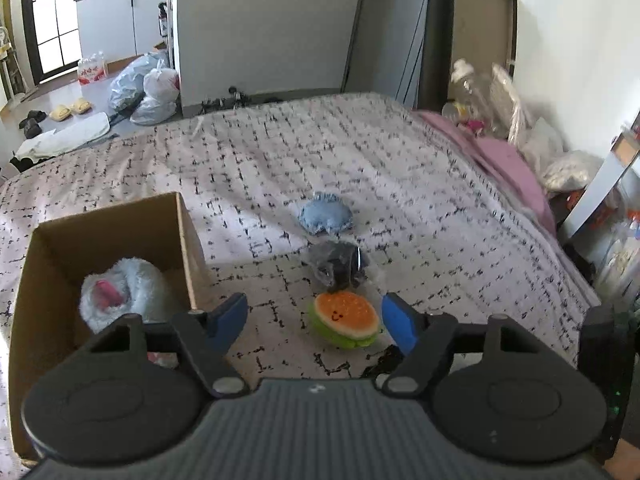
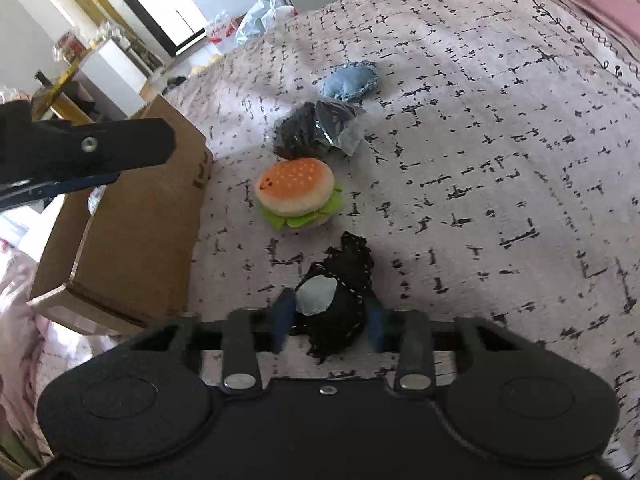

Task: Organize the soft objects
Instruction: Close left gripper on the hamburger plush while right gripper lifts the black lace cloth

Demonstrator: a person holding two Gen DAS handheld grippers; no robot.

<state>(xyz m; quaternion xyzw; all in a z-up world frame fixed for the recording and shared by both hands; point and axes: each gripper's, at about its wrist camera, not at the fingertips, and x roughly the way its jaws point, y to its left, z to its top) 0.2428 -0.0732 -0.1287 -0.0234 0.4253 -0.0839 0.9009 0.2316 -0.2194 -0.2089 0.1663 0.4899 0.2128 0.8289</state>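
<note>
A plush burger (image 1: 346,319) (image 2: 298,193) lies on the patterned bedspread. Beyond it lie a dark item in clear wrap (image 1: 338,266) (image 2: 316,128) and a blue denim cushion (image 1: 326,218) (image 2: 352,79). My left gripper (image 1: 314,322) is open and empty above the bed, just short of the burger and beside the cardboard box (image 1: 60,240) (image 2: 132,236), which holds a white fluffy plush (image 1: 124,296). My right gripper (image 2: 330,318) is closed on a black soft toy with a pale patch (image 2: 340,300).
The bed (image 1: 400,168) (image 2: 480,140) stretches ahead and to the right. Pink bedding (image 1: 504,160) and plastic bags (image 1: 500,100) lie at its right edge. Bags (image 1: 148,88) and slippers (image 1: 70,109) lie on the floor beyond the bed.
</note>
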